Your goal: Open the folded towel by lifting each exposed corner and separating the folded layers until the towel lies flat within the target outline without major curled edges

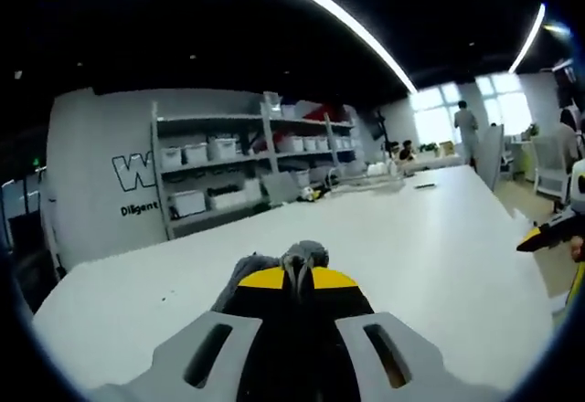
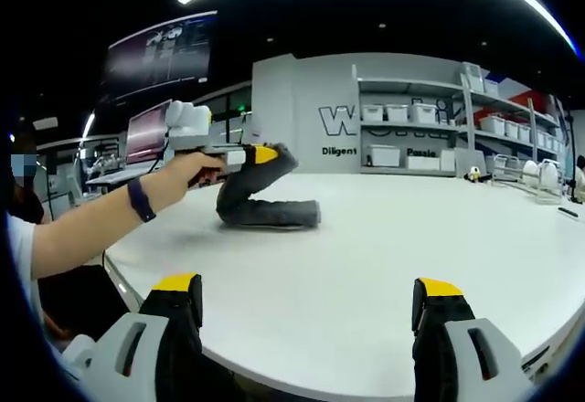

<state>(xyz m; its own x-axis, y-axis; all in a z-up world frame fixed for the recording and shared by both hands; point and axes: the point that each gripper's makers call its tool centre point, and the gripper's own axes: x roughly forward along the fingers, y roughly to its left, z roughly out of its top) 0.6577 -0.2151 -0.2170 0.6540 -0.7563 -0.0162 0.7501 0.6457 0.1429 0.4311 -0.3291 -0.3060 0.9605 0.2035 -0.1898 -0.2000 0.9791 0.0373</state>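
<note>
Towel [image 2: 265, 203]: dark grey cloth on the white table [image 2: 384, 256], seen in the right gripper view with one end raised in an arch and the rest lying bunched on the tabletop. No target outline can be made out on the table in either view.

Left gripper [image 2: 260, 154]: held in the person's hand [image 2: 187, 170], jaws closed on the raised end of the towel. In the left gripper view the same pinch appears close up, a fold of grey cloth [image 1: 297, 260] squeezed between the yellow-tipped jaws.

Right gripper [image 2: 306, 301]: jaws spread wide, nothing between them, hovering over the near edge of the table, well apart from the towel.

Step in hand, as judged: first corner lifted, layers not yet separated; the task looks to be at an early stage, since most of the cloth is still folded on itself.

Next move, as judged: the free right gripper needs to reach a second exposed corner or pin the lower layer, so the lifted end can be drawn away without dragging the whole bundle.

Background: shelves [image 1: 247, 160] with white bins against the far wall, and a person [image 1: 466, 128] standing near the windows.
</note>
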